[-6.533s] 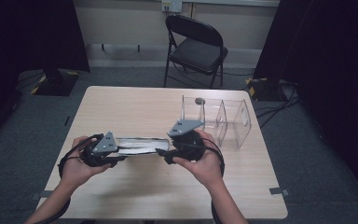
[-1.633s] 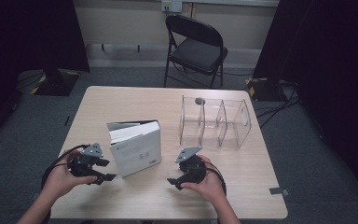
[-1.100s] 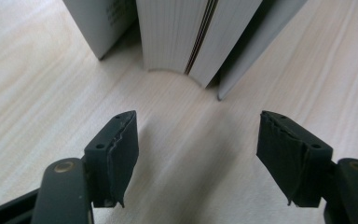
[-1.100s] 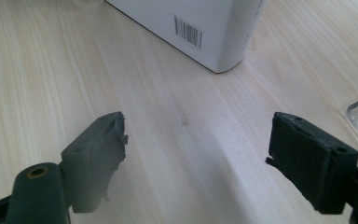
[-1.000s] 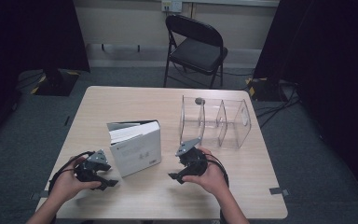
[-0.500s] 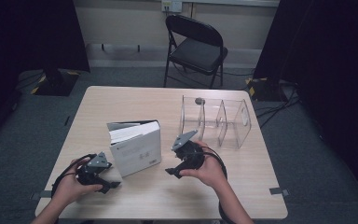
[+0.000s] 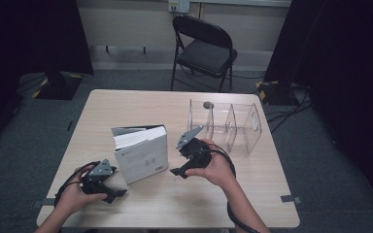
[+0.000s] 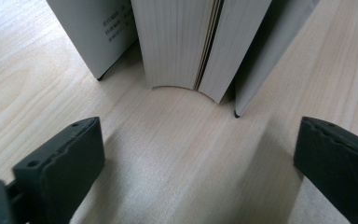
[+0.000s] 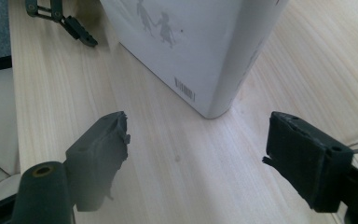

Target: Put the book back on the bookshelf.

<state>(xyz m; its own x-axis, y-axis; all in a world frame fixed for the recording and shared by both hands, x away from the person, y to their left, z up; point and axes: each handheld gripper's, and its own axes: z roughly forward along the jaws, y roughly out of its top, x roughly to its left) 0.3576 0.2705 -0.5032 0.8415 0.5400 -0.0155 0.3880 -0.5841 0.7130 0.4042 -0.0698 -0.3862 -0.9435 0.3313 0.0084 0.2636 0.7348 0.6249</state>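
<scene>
Standing upright on the counter (image 7: pixel 141 204), the book (image 7: pixel 141 154) sits left of centre, covers slightly splayed, with a clear divided rack (image 7: pixel 226 125) well apart to its right on the far side. Left tool (image 7: pixel 108 187) is near-left of the book, jaws spread, holding nothing; right tool (image 7: pixel 188 162) is just to the book's right, jaws also spread and empty. Risk, as I judge it: the book is balancing on its bottom edge only, so a nudge from either tool on one side could tip it flat or skid it; a one-sided pinch on a loose cover would likely fan the pages rather than lift. View differences: left gripper view shows the page block (image 8: pixel 182 42) facing that tool, pages split into two bunches and covers standing off; high view can't resolve that. Right gripper view shows the spine corner, a barcode (image 9: pixel 185 88) and a printed figure motif, plus the left tool beyond.
</scene>
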